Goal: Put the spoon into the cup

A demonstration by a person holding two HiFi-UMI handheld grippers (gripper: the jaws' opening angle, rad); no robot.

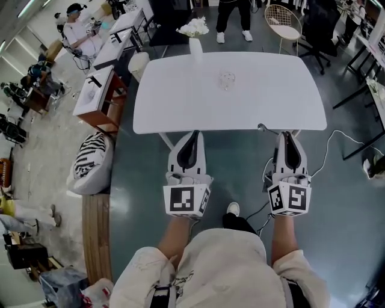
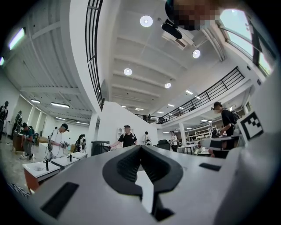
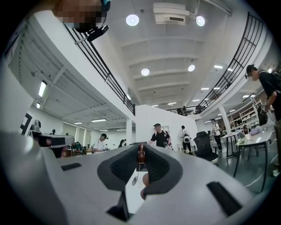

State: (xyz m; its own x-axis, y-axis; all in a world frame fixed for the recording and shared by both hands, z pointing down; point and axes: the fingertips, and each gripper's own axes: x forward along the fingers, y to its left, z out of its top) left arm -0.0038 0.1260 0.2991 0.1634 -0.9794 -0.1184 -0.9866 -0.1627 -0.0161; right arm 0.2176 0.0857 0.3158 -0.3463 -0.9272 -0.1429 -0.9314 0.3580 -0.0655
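A: Spoon [image 3: 141, 154] loc?
B: Clamped in right gripper [image 1: 287, 133], fingers [image 3: 116, 166] clenched on its brown handle. Bowl end sticks out left of tip, by near edge of surface [image 1: 180, 90].
A: Left gripper [image 1: 194, 133]?
B: Fingers [image 2: 125, 167] pressed together, nothing betw. them. Both grippers over floor [image 1: 144, 180], just short of surface.
A: Cup [image 1: 227, 80]?
B: Clear, upright, mid-surface, well apart from both grippers. Vase w/ flowers [image 1: 195, 45] at far edge behind it.
A: Surroundings?
B: Wire chair [image 1: 283, 23] and a person [image 1: 231, 15] beyond far side. Side desks [image 1: 96, 90] and striped cushion [image 1: 90, 159] to left. Cable [image 1: 337, 139] on floor at right.
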